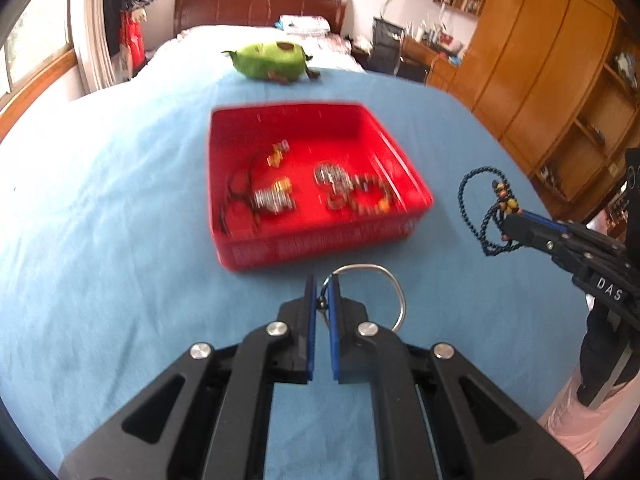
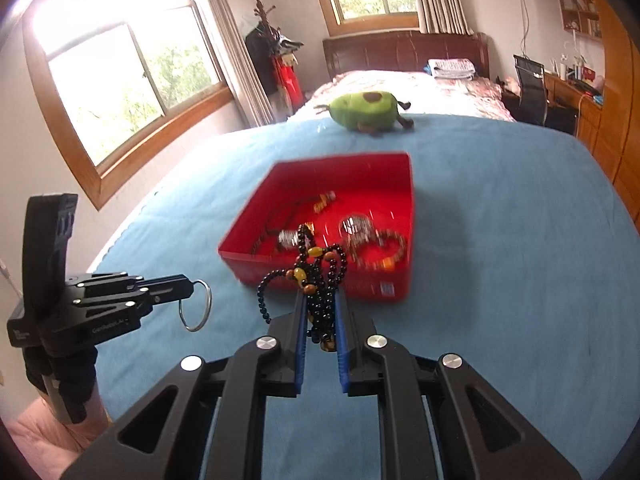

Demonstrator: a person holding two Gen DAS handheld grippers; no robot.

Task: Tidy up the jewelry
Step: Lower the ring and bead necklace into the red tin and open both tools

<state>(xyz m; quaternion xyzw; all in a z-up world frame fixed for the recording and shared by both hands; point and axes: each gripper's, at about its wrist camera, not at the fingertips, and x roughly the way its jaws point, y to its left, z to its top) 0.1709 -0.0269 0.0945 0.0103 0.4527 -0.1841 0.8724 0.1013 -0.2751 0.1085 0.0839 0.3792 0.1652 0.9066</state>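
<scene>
A red plastic bin (image 1: 248,120) (image 2: 400,292) sits on the blue bedsheet, holding several bracelets and a dark cord necklace. My left gripper (image 1: 322,284) (image 2: 191,285) is shut on a thin silver bangle (image 1: 394,284) (image 2: 197,307), held above the sheet just in front of the bin. My right gripper (image 2: 320,300) (image 1: 510,220) is shut on a dark beaded necklace (image 2: 320,276) (image 1: 472,208) with amber and yellow beads; its loops dangle off the fingertips, in the air to the right of the bin's near corner.
A green avocado plush toy (image 1: 268,60) (image 2: 366,114) lies on the bed beyond the bin. The bed's far half has a patterned cover and a wooden headboard. Wooden wardrobes and a desk line the right side, windows the left.
</scene>
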